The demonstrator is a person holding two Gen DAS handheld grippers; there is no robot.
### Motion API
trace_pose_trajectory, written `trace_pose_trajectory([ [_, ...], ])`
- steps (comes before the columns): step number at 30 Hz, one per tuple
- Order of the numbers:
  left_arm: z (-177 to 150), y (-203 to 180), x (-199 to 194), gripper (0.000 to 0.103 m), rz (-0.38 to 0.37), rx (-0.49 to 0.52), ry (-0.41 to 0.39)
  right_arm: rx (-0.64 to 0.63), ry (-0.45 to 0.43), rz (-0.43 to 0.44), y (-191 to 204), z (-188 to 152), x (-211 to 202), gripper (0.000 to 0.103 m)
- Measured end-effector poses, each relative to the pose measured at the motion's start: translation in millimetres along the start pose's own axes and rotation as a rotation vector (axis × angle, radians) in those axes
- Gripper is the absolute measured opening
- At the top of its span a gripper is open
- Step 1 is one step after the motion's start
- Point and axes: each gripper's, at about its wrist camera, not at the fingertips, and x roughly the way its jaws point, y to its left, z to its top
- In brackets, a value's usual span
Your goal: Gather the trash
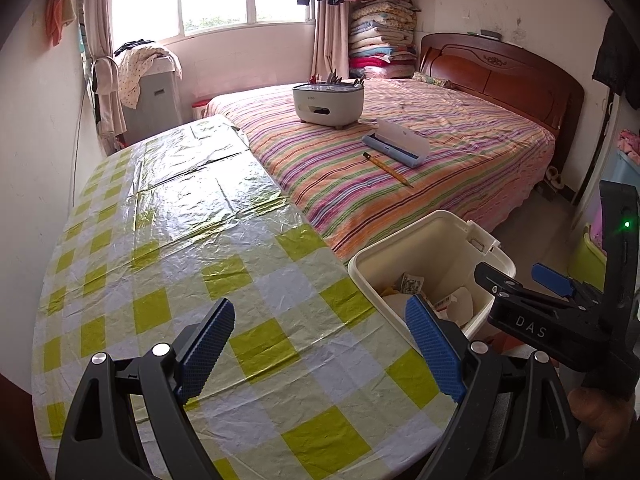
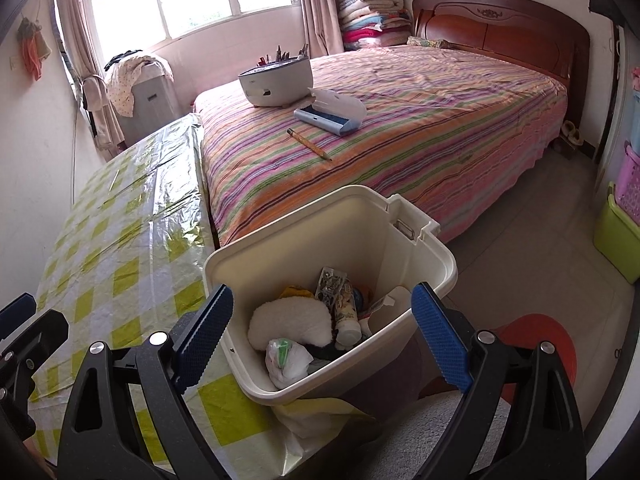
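A cream trash bin (image 2: 424, 256) stands at the table's right edge and holds several pieces of trash: a white fluffy pad (image 2: 292, 318), a crumpled white bag (image 2: 286, 362), a small bottle (image 2: 346, 312) and wrappers. The bin also shows in the left wrist view (image 1: 432, 240). My right gripper (image 2: 322, 338) is open and empty, just above the bin's near rim. My left gripper (image 1: 320, 354) is open and empty above the green-checked tablecloth (image 1: 180, 264), left of the bin. The right gripper also shows in the left wrist view (image 1: 528, 284).
A bed with a striped sheet (image 2: 420, 120) lies beyond the table, carrying a white organiser (image 2: 276, 78), a blue-and-white case (image 2: 332, 114) and a pencil (image 2: 308, 144). A red stool (image 2: 536, 344) stands on the floor right of the bin. Green and pink baskets (image 2: 618, 232) stand at far right.
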Motion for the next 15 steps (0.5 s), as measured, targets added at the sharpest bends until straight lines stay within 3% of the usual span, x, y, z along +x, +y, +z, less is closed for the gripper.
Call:
trace_pose_trajectory([
  [7,-0.4,-3.1,-4.9,0.085,0.025,0.026,-0.051,-0.003,0.007,0.002,1.5,-0.2,3.4,0.089],
  [15,1.1,-1.2,-2.0,0.085,0.037,0.014,-0.031,-0.003,0.007,0.002,1.6,-0.4,4.7,0.089],
])
